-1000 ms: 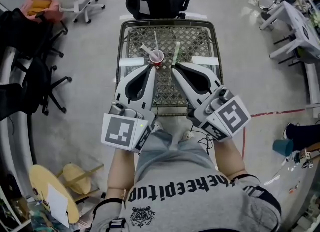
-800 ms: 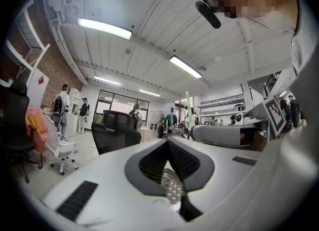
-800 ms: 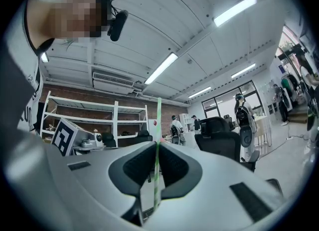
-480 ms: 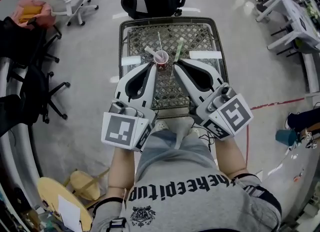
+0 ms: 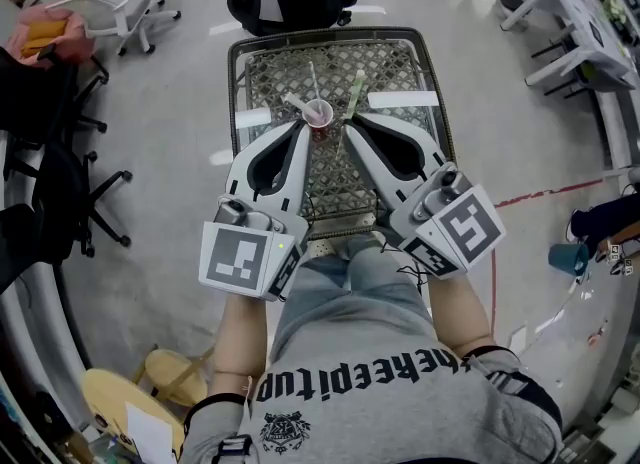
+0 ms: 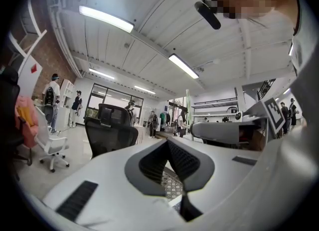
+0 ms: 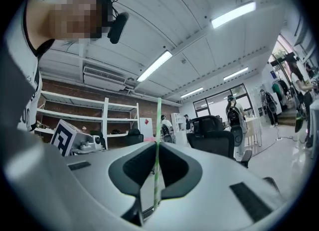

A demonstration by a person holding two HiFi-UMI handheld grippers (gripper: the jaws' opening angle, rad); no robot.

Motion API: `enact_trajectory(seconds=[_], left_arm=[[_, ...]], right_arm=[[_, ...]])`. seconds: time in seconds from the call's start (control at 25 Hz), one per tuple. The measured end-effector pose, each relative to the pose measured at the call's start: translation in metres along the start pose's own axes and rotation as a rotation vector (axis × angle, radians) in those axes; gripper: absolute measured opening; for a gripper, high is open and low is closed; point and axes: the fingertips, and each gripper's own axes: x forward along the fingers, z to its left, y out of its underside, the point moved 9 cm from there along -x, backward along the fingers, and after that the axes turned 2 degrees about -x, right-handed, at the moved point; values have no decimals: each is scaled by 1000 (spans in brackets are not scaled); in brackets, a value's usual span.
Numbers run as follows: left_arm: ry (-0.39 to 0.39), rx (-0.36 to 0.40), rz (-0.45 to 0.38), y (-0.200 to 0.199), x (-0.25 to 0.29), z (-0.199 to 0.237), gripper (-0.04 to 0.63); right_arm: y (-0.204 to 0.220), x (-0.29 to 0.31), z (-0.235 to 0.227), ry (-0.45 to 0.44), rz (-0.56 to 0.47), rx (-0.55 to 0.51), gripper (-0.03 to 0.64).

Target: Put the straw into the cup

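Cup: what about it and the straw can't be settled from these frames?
- Inside of the cup: too small in the head view, and the cup is in neither gripper view.
- Lower end of the straw: hidden behind the right gripper in the head view.
- Whether the left gripper touches the cup: too small in the head view.

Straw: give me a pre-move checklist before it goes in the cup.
1. Green straw clamped in right gripper: ok.
2. Straw above cup mouth: not ok, it stands to the cup's right.
3. Cup upright on mesh table: ok.
4. Cup mouth free: cannot tell, a pale stick shows at its rim.
5. Left gripper steadying cup: not ok, jaws together, no cup between them.
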Motion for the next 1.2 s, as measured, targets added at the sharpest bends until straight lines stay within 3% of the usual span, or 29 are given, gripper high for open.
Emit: enact_trajectory(seconds=[0.48, 1.2], left_arm=[[-47, -6, 28, 9, 21, 13, 28], [-235, -48, 37, 37, 64, 32, 28]], right_arm=[[7, 23, -32, -37, 21, 11, 46], [45, 78, -104, -205, 98, 67, 46]])
